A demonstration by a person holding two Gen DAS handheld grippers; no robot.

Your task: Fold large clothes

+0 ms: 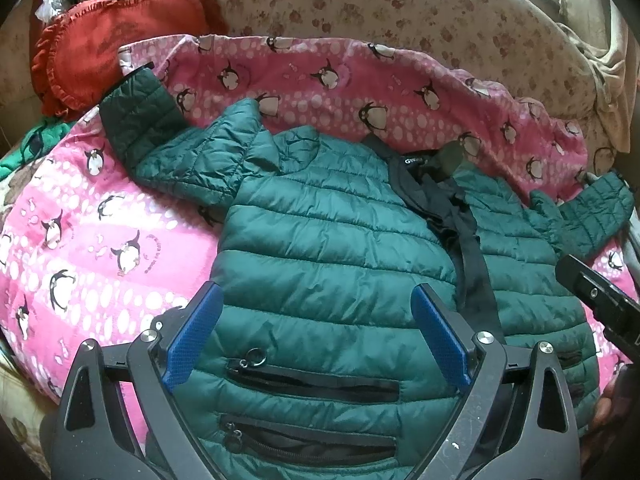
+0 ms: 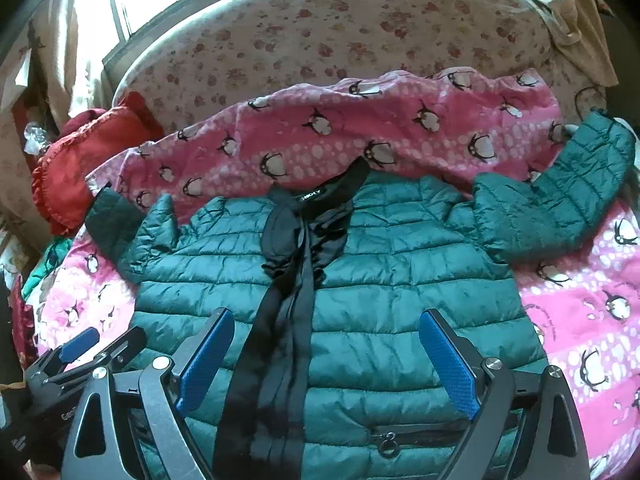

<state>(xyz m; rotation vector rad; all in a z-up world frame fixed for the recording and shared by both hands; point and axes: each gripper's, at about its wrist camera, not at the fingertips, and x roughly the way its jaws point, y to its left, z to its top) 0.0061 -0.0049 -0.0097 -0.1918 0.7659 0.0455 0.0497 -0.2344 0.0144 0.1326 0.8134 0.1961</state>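
A dark green quilted jacket point(image 1: 332, 248) lies front-up on a pink penguin-print blanket point(image 1: 92, 240), sleeves spread to both sides, black lining showing along the open front point(image 2: 288, 280). My left gripper point(image 1: 316, 300) hovers open over the jacket's left panel, above two zip pockets point(image 1: 312, 384). My right gripper point(image 2: 326, 324) is open over the jacket point(image 2: 400, 280) near its hem, with nothing between its blue pads; the black front strip runs past its left finger. The left gripper point(image 2: 80, 344) shows at the lower left of the right wrist view.
A red frilled cushion point(image 1: 100, 56) lies at the back left. Behind the blanket point(image 2: 580, 320) is a floral-print bed surface point(image 2: 320, 40). Beige cloth point(image 2: 560, 8) is bunched at the back right. Green fabric point(image 1: 24, 148) peeks out at the left edge.
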